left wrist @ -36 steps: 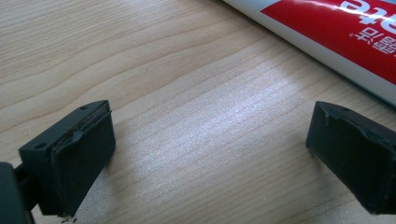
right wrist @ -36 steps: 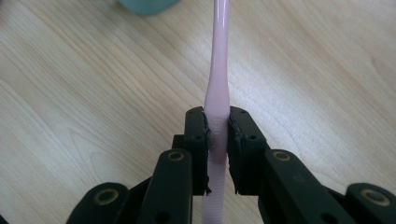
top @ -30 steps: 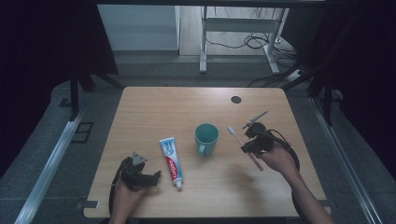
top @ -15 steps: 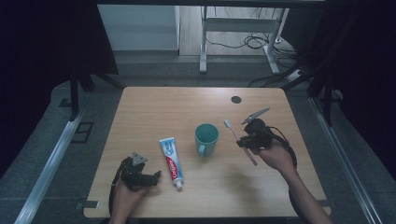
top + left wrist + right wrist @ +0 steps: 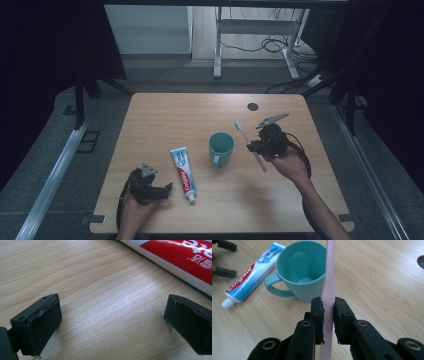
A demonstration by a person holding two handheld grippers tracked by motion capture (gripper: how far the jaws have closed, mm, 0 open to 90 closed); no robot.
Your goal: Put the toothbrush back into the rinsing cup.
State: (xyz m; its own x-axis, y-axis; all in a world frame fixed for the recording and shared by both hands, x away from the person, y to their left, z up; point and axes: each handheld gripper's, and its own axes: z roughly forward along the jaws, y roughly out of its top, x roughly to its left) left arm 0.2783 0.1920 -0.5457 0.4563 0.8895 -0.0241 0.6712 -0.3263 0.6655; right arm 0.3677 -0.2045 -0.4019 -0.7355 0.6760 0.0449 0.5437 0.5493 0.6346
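A: Right gripper (image 5: 328,315): jaws clamped on the pink toothbrush (image 5: 328,290) at mid-handle. Left gripper (image 5: 110,322): jaws spread wide, nothing between them, resting low over the wooden table (image 5: 165,115) just beside the Colgate toothpaste tube (image 5: 183,170).

B: Brush relative to the teal mug (image 5: 221,148)?

A: Raised off the table, just right of the mug in the high view. Long axis runs along the jaws, bristle end pointing away toward the mug's far rim. Judgement: the right hand is nearer; the brush must tip upright over the mouth.

Dim room, dark at three and nine o'clock; the surface (image 5: 200,115) evenly lit, with soft glare in the left gripper view.
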